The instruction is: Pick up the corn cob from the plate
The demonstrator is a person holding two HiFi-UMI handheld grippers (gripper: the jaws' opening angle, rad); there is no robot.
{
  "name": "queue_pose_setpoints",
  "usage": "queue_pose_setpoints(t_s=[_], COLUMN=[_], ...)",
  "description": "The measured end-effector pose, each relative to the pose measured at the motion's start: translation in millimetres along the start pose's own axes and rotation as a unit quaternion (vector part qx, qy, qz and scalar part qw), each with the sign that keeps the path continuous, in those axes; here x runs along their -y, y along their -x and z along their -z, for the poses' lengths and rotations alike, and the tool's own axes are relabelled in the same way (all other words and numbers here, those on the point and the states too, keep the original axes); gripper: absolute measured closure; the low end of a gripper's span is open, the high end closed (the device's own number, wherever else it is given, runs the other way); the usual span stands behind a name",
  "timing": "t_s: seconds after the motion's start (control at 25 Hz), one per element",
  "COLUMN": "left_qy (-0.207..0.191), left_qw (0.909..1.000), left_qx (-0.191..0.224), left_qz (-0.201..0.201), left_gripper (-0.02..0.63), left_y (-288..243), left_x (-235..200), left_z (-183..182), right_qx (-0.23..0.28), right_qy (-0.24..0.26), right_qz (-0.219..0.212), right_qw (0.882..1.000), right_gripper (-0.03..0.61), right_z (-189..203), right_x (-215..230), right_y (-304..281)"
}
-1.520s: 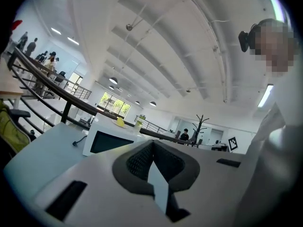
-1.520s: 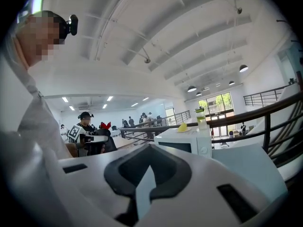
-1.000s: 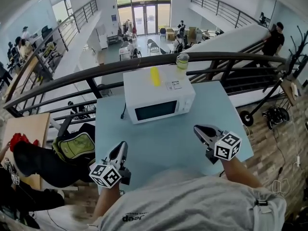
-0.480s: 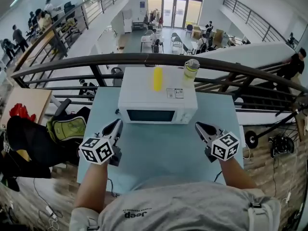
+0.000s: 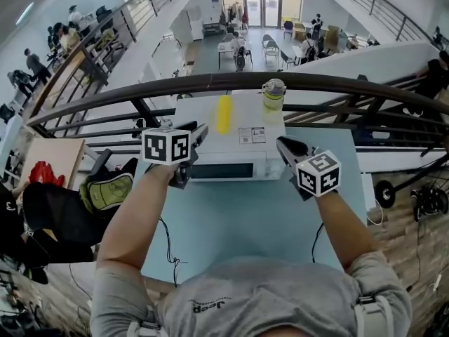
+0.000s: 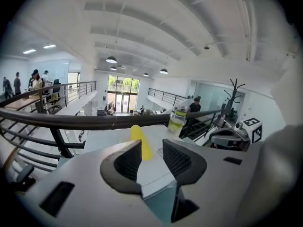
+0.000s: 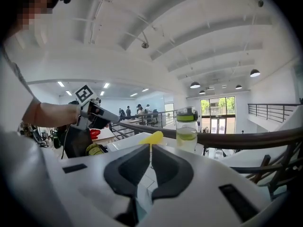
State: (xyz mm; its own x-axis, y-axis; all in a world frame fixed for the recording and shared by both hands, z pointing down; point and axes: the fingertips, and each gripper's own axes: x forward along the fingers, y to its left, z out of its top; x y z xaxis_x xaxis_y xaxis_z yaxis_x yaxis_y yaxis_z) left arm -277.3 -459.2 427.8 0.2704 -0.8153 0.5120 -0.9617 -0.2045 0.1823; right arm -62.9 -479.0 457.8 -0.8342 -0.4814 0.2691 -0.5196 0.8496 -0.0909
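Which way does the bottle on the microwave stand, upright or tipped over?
Upright: the bottle stands on its base on top of the microwave, with its lid uppermost.

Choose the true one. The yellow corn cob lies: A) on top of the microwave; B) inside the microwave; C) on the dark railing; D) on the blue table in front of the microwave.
A: the corn cob lies on the white top of the microwave, near the green-lidded bottle.
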Motion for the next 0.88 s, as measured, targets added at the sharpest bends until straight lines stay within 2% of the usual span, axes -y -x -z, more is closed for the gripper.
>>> queue_pose_setpoints(t_s=[0.12,0.28,0.44,0.6,0.88], left_qy=[0.001,0.031,0.050,0.033,0.030], left_qw=[0.9985,0.9926,0.9864,0.9804,0.9693], left_qx=[-0.054,-0.116,-0.155,-0.191,-0.234], left_qz=[-0.010,-0.018,-0.021,-0.034,-0.067], left_gripper=[0.450,0.387,0.347,0.334,0.314], left_y=[-43.7,-89.5,-120.6,-151.4,-184.8], left_x=[-12.8,-31.6,-35.3,-32.4,-46.7], left_z=[-4.9,-2.6,-4.5,0.2,11.0], right_qx=[-0.002,-0.007,-0.016,-0.017,-0.005], right_qy=[0.002,-0.005,-0.013,-0.022,-0.029], right_qz=[0.009,0.017,0.019,0.022,0.027], right_qw=[1.000,1.000,1.000,0.999,0.999], right_gripper=[0.568,0.568,0.568,0.568,0.568], right_z=[2.9,14.6,27.3,36.2,35.8], right_x=[7.7,17.6,24.4,34.2,47.0], right_y=[-9.3,-16.2,-23.4,-30.6,-37.8])
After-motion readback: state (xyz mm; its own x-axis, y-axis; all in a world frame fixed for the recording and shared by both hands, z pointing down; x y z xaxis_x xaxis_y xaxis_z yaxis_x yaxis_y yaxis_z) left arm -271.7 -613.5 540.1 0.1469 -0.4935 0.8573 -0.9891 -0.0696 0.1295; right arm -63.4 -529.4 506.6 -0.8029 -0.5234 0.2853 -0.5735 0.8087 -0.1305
